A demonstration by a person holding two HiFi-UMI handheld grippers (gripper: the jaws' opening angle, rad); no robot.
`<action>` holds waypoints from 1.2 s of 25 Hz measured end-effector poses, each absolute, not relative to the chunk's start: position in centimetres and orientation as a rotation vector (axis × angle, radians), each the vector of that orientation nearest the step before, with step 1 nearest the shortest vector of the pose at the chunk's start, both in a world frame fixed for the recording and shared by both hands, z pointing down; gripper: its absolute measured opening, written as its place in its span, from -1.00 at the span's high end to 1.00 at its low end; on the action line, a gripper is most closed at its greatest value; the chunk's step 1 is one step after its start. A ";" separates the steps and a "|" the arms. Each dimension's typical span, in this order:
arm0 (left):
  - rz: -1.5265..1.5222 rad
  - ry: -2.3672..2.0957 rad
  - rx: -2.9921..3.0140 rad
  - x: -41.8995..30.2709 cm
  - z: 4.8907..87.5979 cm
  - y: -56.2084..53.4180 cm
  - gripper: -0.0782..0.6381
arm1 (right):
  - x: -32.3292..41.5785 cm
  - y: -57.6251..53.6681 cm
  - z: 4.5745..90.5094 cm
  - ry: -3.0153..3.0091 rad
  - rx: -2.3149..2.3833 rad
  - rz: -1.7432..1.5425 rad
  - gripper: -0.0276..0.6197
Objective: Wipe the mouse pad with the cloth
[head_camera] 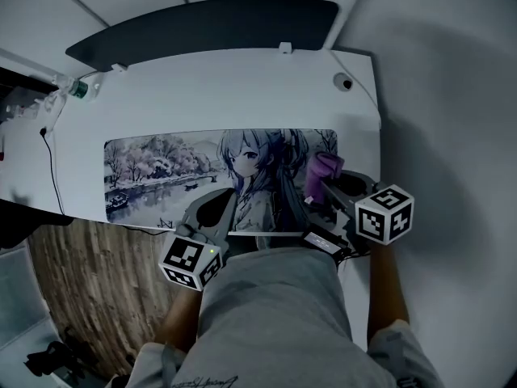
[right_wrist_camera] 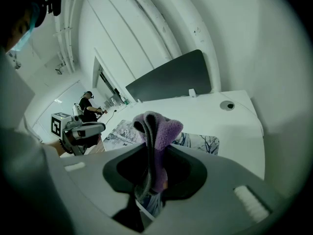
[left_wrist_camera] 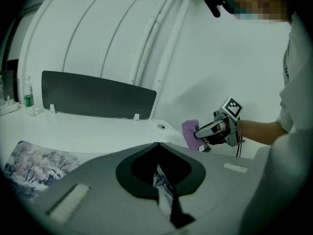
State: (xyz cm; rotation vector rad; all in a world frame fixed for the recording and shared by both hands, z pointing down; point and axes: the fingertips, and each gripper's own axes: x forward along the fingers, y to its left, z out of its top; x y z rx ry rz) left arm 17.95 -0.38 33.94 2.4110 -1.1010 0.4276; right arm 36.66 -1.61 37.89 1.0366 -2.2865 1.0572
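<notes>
A long mouse pad (head_camera: 161, 172) printed with a snowy scene and a drawn figure lies across the white desk (head_camera: 242, 87). My right gripper (head_camera: 319, 183) is over the pad's right end, shut on a purple cloth (head_camera: 325, 168) that sticks up past its jaws. The right gripper view shows the cloth (right_wrist_camera: 161, 131) bunched between the jaws, with the pad (right_wrist_camera: 200, 142) beyond. Whether the cloth touches the pad I cannot tell. My left gripper (head_camera: 229, 194) hovers at the pad's front edge near the middle, shut with nothing in it. In the left gripper view, the cloth (left_wrist_camera: 190, 131) is right of the jaws (left_wrist_camera: 157, 145).
A dark panel (head_camera: 202, 24) stands along the desk's back edge. A water bottle (head_camera: 71, 87) stands at the far left, with a cable (head_camera: 50, 160) trailing off that side. A round grommet hole (head_camera: 346, 82) is at the back right. Wooden floor (head_camera: 89, 281) lies below left.
</notes>
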 end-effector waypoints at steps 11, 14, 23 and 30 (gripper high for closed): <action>0.426 -1.037 2.401 17.4 35.8 -2.4 0.74 | 41.2 -4.4 43.0 -2.065 1.113 1.063 0.61; 0.441 -1.036 2.380 17.3 36.6 -2.7 0.74 | 42.8 -5.3 44.7 -2.003 1.127 1.063 0.61; 0.455 -1.058 2.315 16.3 38.4 -3.8 0.74 | 45.2 -7.9 48.1 -1.911 1.133 1.124 0.61; 0.461 -1.088 2.296 15.7 39.2 -5.5 0.74 | 45.0 -8.6 50.7 -1.853 1.102 1.179 0.61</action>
